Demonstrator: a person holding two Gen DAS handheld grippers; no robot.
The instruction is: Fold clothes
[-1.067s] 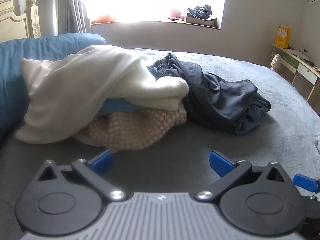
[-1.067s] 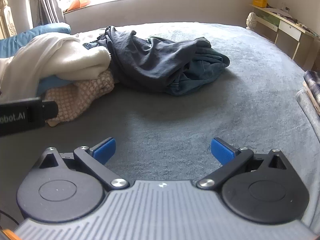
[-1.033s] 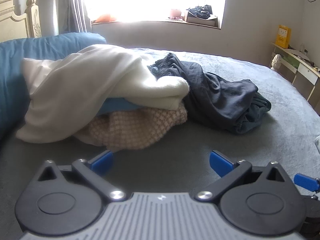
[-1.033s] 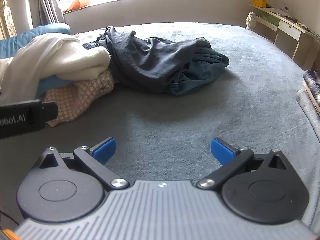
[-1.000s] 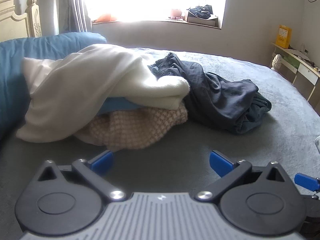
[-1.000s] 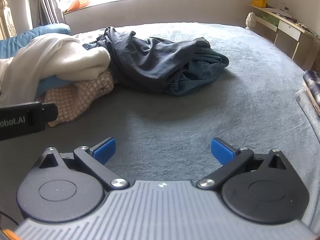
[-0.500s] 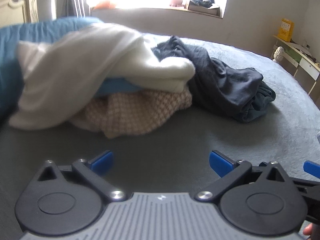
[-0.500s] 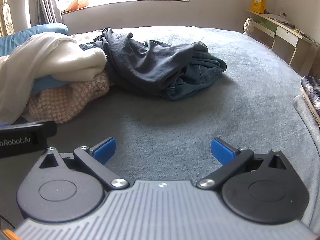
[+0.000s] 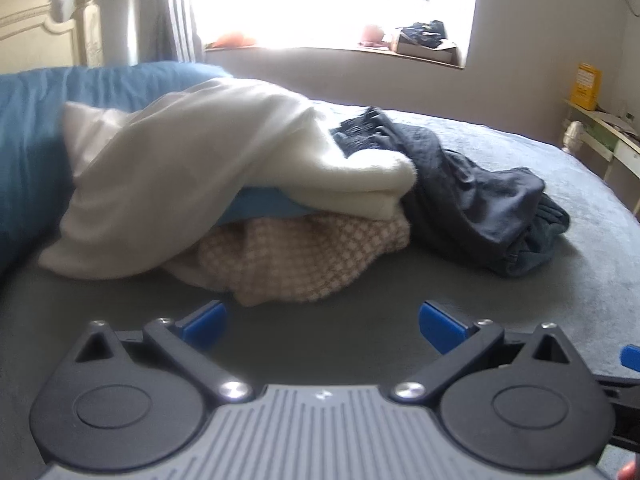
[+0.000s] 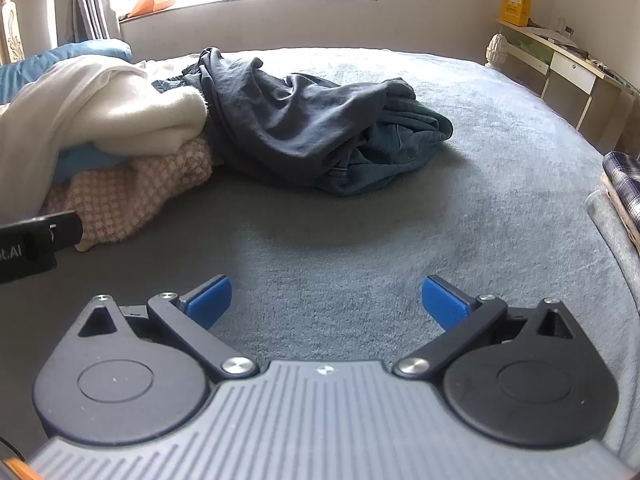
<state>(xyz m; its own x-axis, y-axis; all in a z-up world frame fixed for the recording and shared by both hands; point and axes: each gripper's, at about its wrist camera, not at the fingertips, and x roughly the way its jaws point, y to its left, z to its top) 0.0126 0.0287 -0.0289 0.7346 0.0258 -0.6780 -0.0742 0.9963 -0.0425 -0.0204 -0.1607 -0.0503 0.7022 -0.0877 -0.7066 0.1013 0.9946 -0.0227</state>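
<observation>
On the grey bed [image 10: 460,184], both the left gripper [image 9: 322,322] and right gripper [image 10: 325,298] gape wide before heaped clothes [image 9: 248,184].

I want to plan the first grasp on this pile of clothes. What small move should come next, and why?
Probably move the left tongs forward to the pink-and-cream checked knit garment. Both the left and the right tongs are open and hold nothing, and this knit's edge lies nearest on the grey bed cover, partly under the cream-white fleece garment.
</observation>
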